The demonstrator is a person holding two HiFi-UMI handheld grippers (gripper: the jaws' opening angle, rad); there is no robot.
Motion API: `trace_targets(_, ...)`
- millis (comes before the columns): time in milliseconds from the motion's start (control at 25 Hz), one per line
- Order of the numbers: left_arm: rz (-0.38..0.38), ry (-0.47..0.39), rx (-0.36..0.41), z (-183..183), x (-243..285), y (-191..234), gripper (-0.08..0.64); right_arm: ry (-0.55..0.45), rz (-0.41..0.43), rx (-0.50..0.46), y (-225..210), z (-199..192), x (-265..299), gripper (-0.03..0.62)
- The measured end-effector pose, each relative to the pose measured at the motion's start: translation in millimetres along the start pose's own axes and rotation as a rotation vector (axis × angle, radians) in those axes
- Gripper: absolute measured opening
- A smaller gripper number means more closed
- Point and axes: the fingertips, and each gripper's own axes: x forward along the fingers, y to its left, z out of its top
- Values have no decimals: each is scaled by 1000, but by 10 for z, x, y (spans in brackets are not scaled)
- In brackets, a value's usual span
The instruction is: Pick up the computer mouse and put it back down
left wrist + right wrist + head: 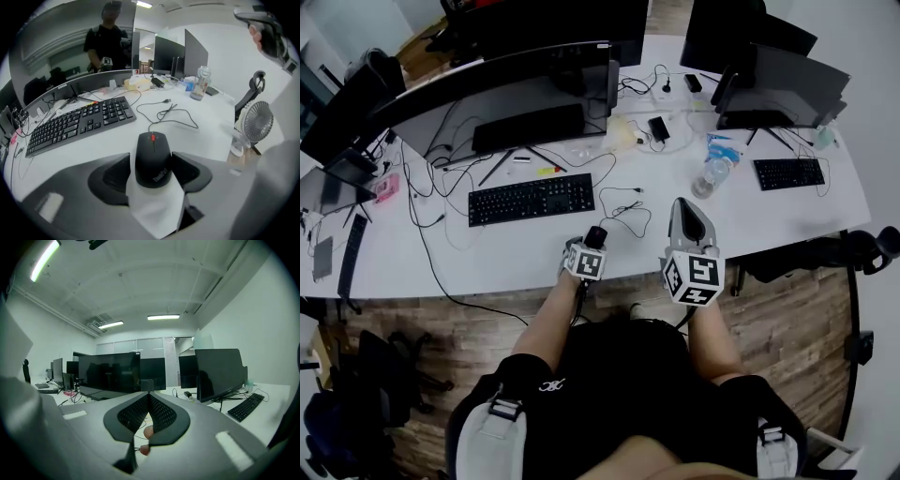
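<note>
Left gripper (151, 174): jaws spread wide, nothing gripped. Mouse (153, 157) seen between jaws, flat on desk (206, 136), cable trailing away, keyboard (79, 123) beside. Right gripper (149, 395): jaws closed together, nothing held, pointed level at monitors.

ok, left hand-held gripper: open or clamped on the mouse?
Open: on the left hand-held gripper the jaws stand apart, the mouse resting on the desk between them.

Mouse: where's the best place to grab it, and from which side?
Pinch the mouse by its two long sides, coming from its back end, away from the cable. It lies flat and is narrowest across, and the left hand-held gripper has an open jaw on each side.
</note>
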Motion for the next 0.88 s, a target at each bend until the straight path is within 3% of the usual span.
trace_targets(280,-38,29,26,-64,59,-69,301,-3,-18,-6,-73,8,-53,-2)
trace_targets(440,-2,29,56,-77,41,-32,299,-11,-14,-10,-73,30,-69,-2)
trace_targets(880,20,-63,14,103,-227,-4,291,-23,23,1,31,54,-99,-2)
